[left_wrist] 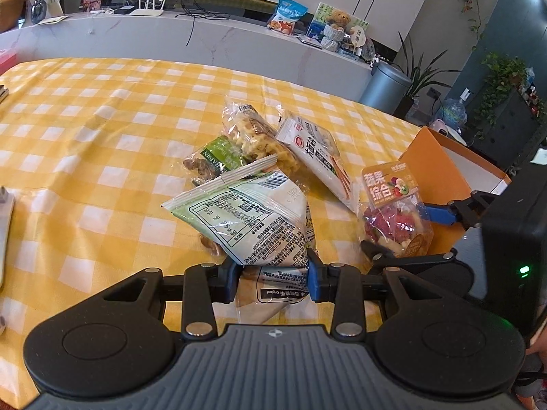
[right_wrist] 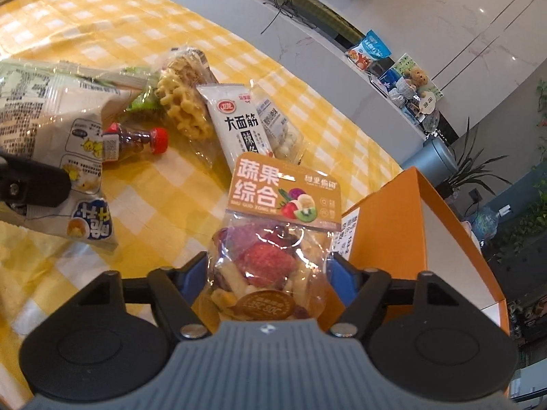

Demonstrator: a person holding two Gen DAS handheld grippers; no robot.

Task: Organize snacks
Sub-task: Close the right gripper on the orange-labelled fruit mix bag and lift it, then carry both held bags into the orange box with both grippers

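Observation:
My left gripper (left_wrist: 273,270) is shut on a white and green snack bag (left_wrist: 246,218), which it holds tilted just above the yellow checked tablecloth (left_wrist: 102,119). The same bag (right_wrist: 51,119) fills the left of the right wrist view. My right gripper (right_wrist: 268,273) is shut on a clear dried-fruit bag with an orange header (right_wrist: 283,198), which stands upright between the blue pads. In the left wrist view that fruit bag (left_wrist: 389,188) and the right gripper (left_wrist: 403,232) are close to an open orange box (left_wrist: 434,164).
A pile lies mid-table: yellow lattice crackers (right_wrist: 184,106), a white gluten-strip packet (right_wrist: 236,130), a green raisin pack (left_wrist: 212,160) and a small red-capped bottle (right_wrist: 136,141). The orange box (right_wrist: 386,222) stands at the table's right edge. A grey bin (left_wrist: 386,85) stands beyond.

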